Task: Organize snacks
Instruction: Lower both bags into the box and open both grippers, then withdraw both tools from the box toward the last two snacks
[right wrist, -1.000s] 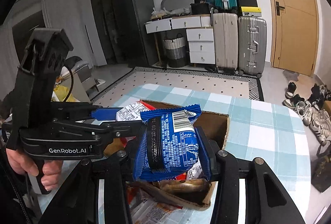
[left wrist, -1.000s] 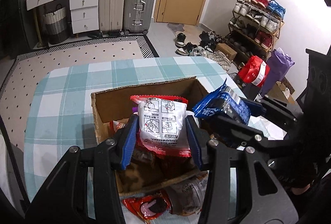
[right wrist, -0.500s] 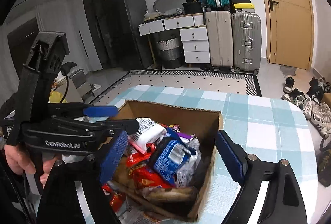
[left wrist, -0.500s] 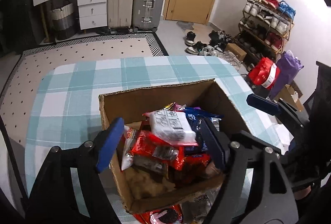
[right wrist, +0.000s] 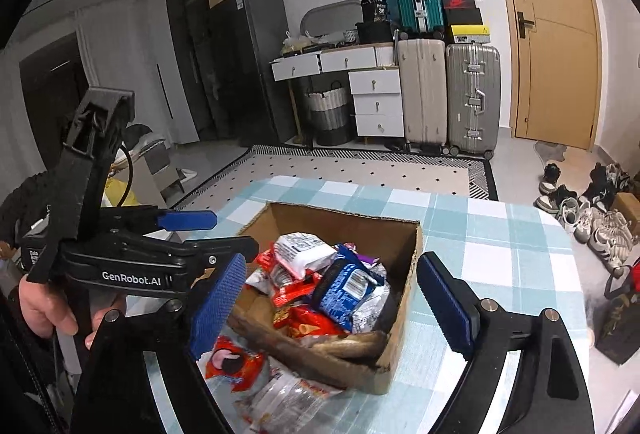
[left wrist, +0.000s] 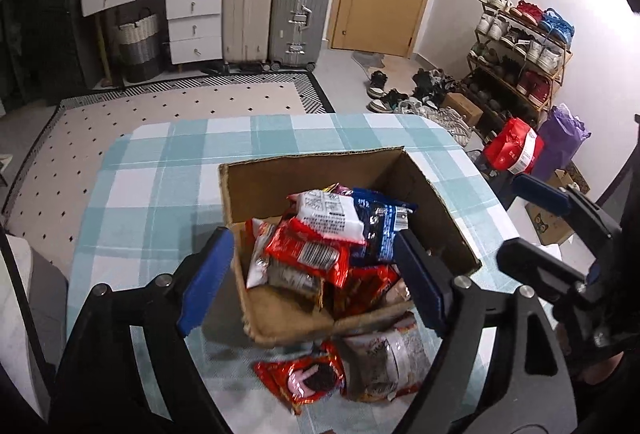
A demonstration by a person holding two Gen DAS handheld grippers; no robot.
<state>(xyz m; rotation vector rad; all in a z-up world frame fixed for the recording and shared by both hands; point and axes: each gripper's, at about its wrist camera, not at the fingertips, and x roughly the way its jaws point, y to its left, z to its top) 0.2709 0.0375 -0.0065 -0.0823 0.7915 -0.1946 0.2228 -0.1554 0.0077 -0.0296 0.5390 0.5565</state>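
Left wrist view, snacks: your snacks sit heaped in the cardboard box point(left wrist: 432, 209) on the worktop point(left wrist: 160, 185); a white packet point(left wrist: 328, 213) lies on top, a blue packet point(left wrist: 380, 226) just right of it and red packets point(left wrist: 304, 254) under both, piled loose rather than stacked.

Box: open-topped, with its near wall sagging outward, which is likely why packets lean toward you.

Strays: a red packet point(left wrist: 300, 374) and a pale crumpled packet point(left wrist: 384, 362) lie on the checked cloth just outside the near wall, touching each other; they look like your remaining work.

Left gripper: your left gripper point(left wrist: 316, 282) hangs over the near part of the box with its fingers wide and nothing between them, so it is free for a new pick.

Right gripper: your right gripper point(right wrist: 332, 302) also has its fingers wide and empty, straddling the box from the near right side; in its view the blue packet point(right wrist: 344, 286) rests mid-pile.

Next move, as a judgement: drop toward the strays by the near wall; thin film wrappers lying flat may slide on the cloth, so close on a raised edge.

Surroundings: suitcases point(left wrist: 276, 9) and a drawer unit stand far left, a shoe rack point(left wrist: 520, 45) far right.
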